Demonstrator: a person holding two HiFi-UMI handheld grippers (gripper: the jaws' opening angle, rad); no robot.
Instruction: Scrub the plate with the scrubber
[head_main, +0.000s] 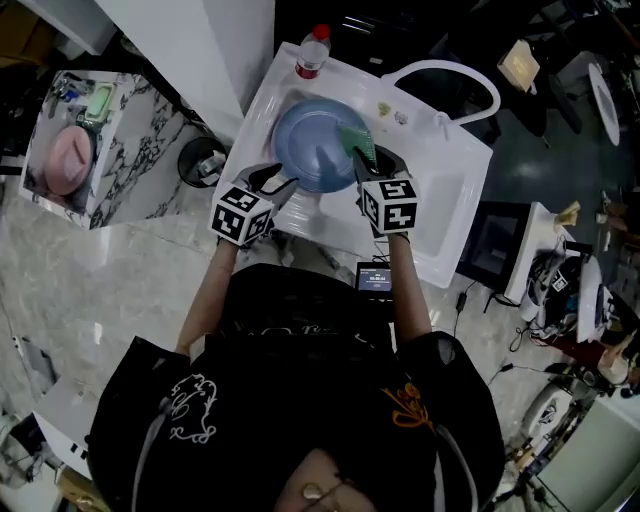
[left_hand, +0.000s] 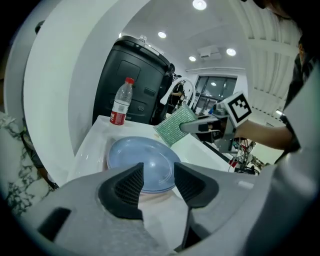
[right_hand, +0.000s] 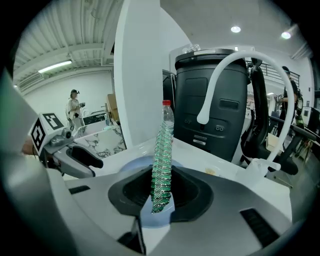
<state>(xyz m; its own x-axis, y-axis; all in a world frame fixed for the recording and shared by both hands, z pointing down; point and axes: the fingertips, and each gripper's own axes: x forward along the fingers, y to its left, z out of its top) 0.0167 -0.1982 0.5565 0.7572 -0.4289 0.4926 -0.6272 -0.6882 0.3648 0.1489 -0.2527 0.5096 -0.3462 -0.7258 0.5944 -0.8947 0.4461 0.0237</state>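
Black shirt; white, perhaps orange chest prints.

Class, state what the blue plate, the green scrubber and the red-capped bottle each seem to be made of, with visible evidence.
The plate looks like plastic or glazed ceramic: smooth, glossy pale blue. The scrubber seems a thin woven synthetic mesh, green with glinting threads. The bottle appears clear plastic, with red cap and label.

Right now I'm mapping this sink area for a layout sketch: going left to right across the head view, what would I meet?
pink round dish → black round bin → blue plate → green scrubber → white faucet arch
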